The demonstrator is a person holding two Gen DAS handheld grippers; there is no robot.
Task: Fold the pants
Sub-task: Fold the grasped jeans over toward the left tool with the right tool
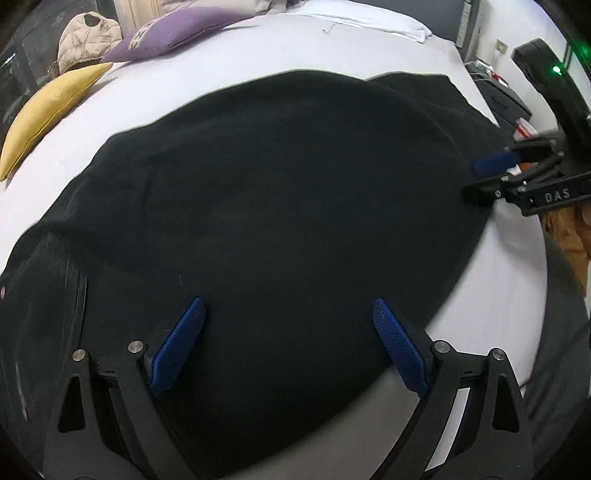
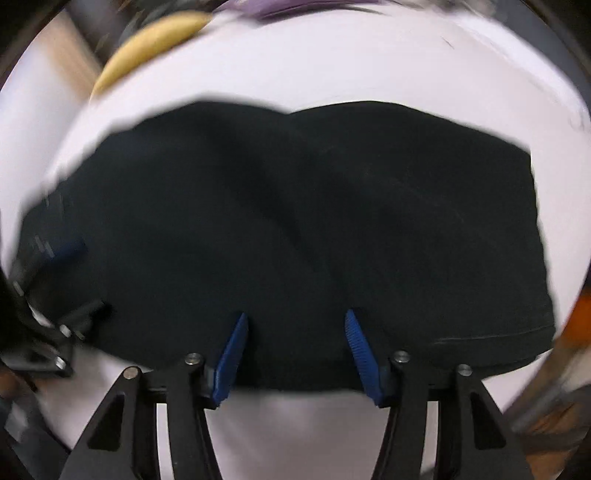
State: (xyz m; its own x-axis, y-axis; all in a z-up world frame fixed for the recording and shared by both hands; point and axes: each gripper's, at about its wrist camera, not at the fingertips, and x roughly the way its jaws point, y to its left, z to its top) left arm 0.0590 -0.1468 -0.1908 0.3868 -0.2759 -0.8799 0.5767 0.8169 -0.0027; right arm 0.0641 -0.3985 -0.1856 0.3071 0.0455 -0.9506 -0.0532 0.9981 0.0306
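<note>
Pants [image 1: 280, 206] (black) lay spread on the white bed [image 1: 258, 55], left gripper [image 1: 288, 314] wide above them, right gripper [image 2: 295, 325] half-open at their near edge, neither gripping.

The black pants [image 1: 280, 206] cover most of the bed [image 1: 258, 55], leaving bare sheet open beyond their far edge. At the far left a yellow cushion [image 1: 48, 110], purple pillow [image 1: 173, 31] and beige jacket [image 1: 86, 38] crowd the edge — the right claw [image 1: 480, 181] blocks the pants' right border.
</note>
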